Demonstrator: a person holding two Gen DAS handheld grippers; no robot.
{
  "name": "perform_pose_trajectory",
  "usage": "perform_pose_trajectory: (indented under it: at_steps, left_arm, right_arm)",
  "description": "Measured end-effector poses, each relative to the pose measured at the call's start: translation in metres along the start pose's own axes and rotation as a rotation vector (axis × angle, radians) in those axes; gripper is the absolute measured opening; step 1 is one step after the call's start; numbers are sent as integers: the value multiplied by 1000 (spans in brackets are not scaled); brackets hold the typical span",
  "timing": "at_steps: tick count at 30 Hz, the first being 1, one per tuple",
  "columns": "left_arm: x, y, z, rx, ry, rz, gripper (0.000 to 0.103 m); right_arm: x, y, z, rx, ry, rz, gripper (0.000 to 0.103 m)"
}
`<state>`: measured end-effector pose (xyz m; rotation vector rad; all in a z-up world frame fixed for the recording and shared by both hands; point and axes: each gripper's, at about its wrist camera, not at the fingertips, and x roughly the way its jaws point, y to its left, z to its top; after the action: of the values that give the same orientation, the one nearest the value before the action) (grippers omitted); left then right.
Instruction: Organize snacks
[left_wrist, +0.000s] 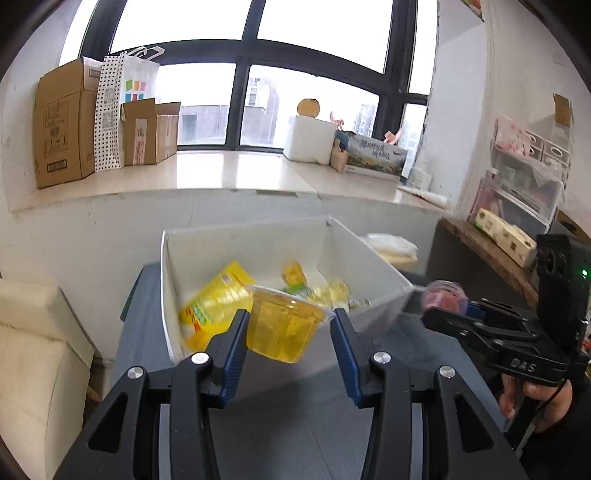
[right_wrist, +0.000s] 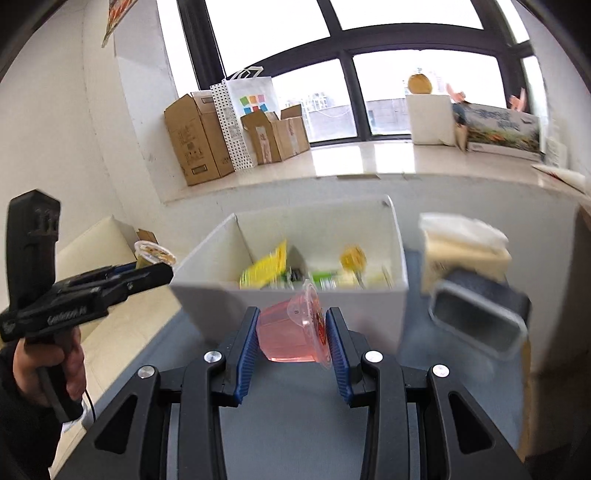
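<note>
My left gripper (left_wrist: 290, 325) is shut on a yellow jelly cup (left_wrist: 282, 325), held upright above the near edge of a white box (left_wrist: 258, 240). My right gripper (right_wrist: 291, 328) is shut on a pink jelly cup (right_wrist: 291, 332), held on its side just in front of the same white box (right_wrist: 314, 221). Inside the box lie yellow snack packets (left_wrist: 218, 299) and other small yellow and green snacks (right_wrist: 266, 266). The right gripper with its pink cup also shows at the right of the left wrist view (left_wrist: 447, 302). The left gripper shows at the left of the right wrist view (right_wrist: 147, 266).
The box stands on a dark grey table (left_wrist: 295, 424). A grey lidded container (right_wrist: 480, 321) and a cream tissue box (right_wrist: 461, 251) sit right of the box. A cream sofa (left_wrist: 33, 350) is at the left. Cardboard boxes (left_wrist: 66, 122) line the windowsill.
</note>
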<state>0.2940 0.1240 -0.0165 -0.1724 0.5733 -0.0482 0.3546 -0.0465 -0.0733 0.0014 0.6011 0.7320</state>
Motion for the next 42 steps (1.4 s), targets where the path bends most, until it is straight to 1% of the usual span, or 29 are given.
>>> perform_pose_trajectory:
  at_steps: [3,6,8,11,13,14,15,16,17,18,19,21,23,24,26,27,29,31,32,34,35,37,39,41,42]
  left_arm:
    - [20,13,15,-17,-6,13,49]
    - [47,20,26,-8,16,41,49]
    - [62,25,30,-15,34,49,49]
    - [76,32,31,-29,51,60,49]
    - [82,33,30,-23,71,66,53]
    - [84,34,29,-24,72,64,59]
    - [86,34,28,-26,77,66,87]
    - [87,36,27,-36,82,79,103]
    - [86,37,24,-38,73,85,103]
    - [85,36,23,-34,73,90,103]
    - [86,35,21,-17,76,117,103]
    - [84,34,16,10,79,148,103]
    - [81,35,14,10,73,143,103]
    - [79,35,13,3,71,138,103]
    - [76,35,11,-14,72,129,103]
    - [74,34,11,-18,71,140,103]
    - [67,29,9,-5,50,209,103]
    - [57,22,5,11,34,240,103]
    - [52,19,2,18,26,259,103]
    - [41,13,-1,30,12,281,103]
    - [33,7,-3,43,2,272,103]
    - [15,-1,-7,57,-20,257,103]
    - [1,-7,-11,53,-39,253,103]
    - [-16,-14,-18,39,-12,201,103]
    - [-21,-17,-20,38,-8,199,103]
  right_arm:
    - [27,-1,22,-15,7,-11,39]
    - [56,-6,38,1,30,-20,39]
    - [73,-9,45,-6,62,-41,39]
    - [88,-12,50,-35,90,-80,39]
    - [91,-17,50,-26,92,-87,42]
    - [92,-20,50,-20,97,-85,47]
    - [93,-22,51,-16,103,-83,68]
    - [93,-23,50,-15,99,-88,88]
    - [90,-23,50,-22,76,-99,93]
    - [85,-22,49,-26,50,-108,94]
    - [82,-22,48,-24,40,-122,95]
    - [83,-25,49,0,60,-140,97]
    - [80,-29,48,27,60,-127,98]
    - [79,-30,49,34,56,-131,103]
    - [73,-32,48,47,40,-151,103]
    - [72,-33,47,52,37,-150,103]
    - [67,-35,46,85,30,-125,103]
    - [57,-37,43,132,-2,-69,103]
    - [55,-36,43,142,-7,-61,103]
    - [49,-32,41,146,-1,-95,103]
    - [45,-29,40,141,2,-111,103]
    - [30,-20,36,113,-15,-111,103]
    - [11,-10,31,81,-36,-143,103]
    - [-10,0,24,70,-58,-149,103]
    - [-20,5,22,66,-59,-145,103]
